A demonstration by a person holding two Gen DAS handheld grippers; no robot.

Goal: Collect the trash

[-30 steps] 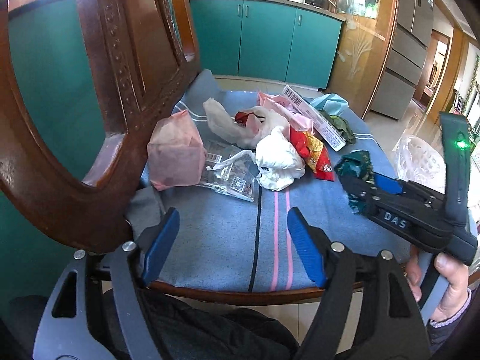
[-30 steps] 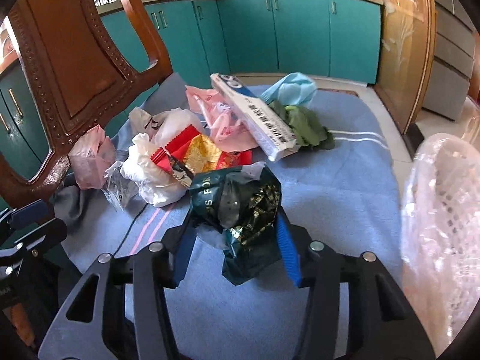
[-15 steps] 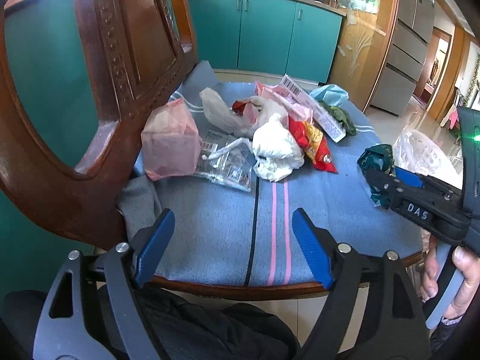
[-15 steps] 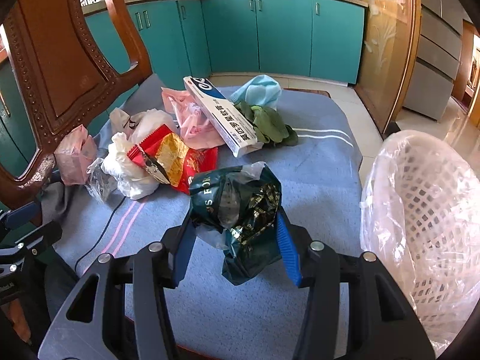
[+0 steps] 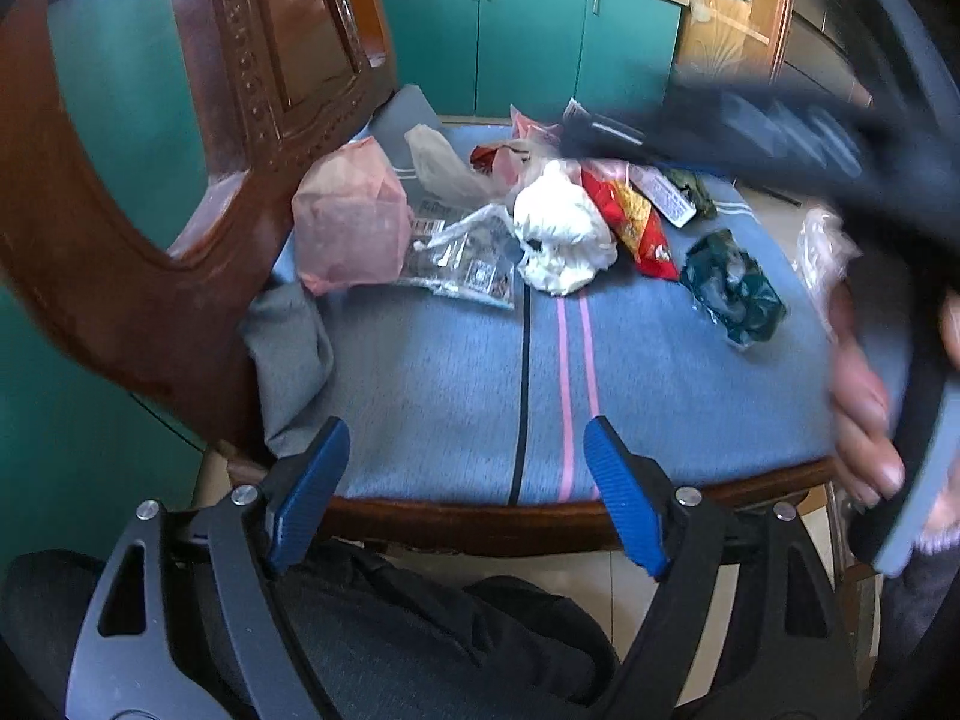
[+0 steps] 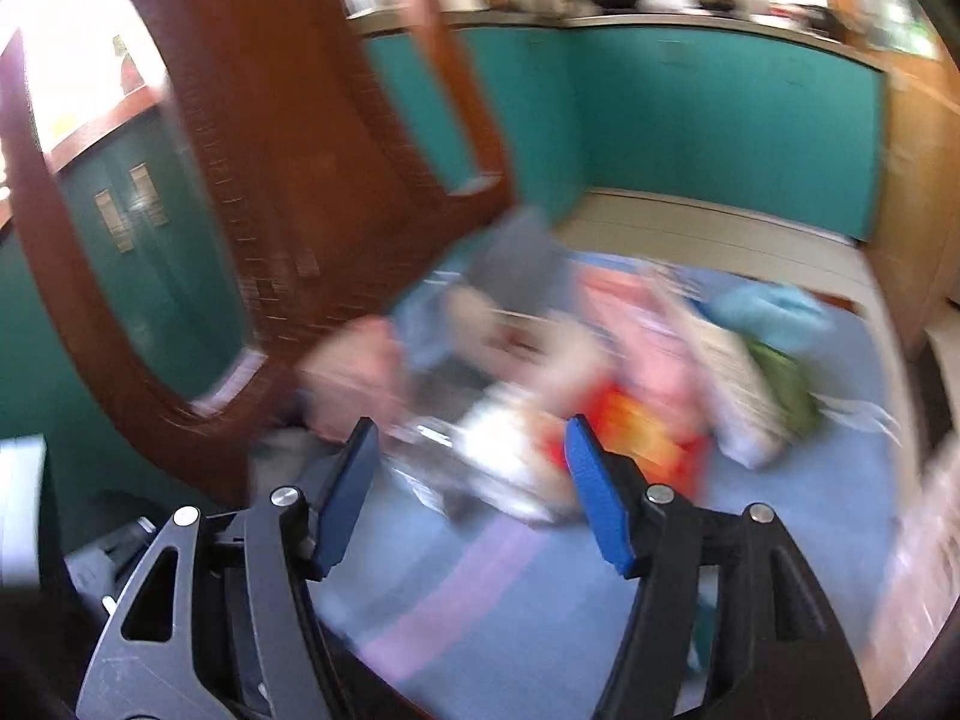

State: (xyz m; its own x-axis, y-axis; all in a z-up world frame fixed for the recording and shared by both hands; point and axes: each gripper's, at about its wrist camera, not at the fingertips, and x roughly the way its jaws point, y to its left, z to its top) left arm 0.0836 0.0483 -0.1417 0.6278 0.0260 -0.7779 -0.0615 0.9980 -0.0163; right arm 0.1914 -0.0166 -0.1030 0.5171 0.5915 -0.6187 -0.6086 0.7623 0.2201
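Note:
Trash lies on a blue striped cloth [image 5: 456, 372] over a chair seat: a pink bag [image 5: 348, 228], a clear printed wrapper [image 5: 468, 258], a white crumpled bag [image 5: 561, 234], a red-yellow snack packet [image 5: 636, 222] and a dark green foil wrapper [image 5: 732, 288] lying loose at the right. My left gripper [image 5: 465, 492] is open and empty at the seat's front edge. My right gripper [image 6: 471, 492] is open and empty, above the pile; its view is motion-blurred. It crosses the left wrist view's upper right as a dark blur [image 5: 780, 138].
The carved wooden chair back [image 5: 198, 138] rises at the left. A white mesh basket lined with plastic [image 5: 825, 246] stands off the seat's right edge. Teal cabinets [image 5: 528, 42] line the back wall. A long printed box [image 6: 738, 384] and green and light blue bags lie at the far right.
My right gripper has let go of the dark green wrapper, which now lies on the cloth, and swung quickly left toward the pile. The left gripper stays open, drawn back slightly.

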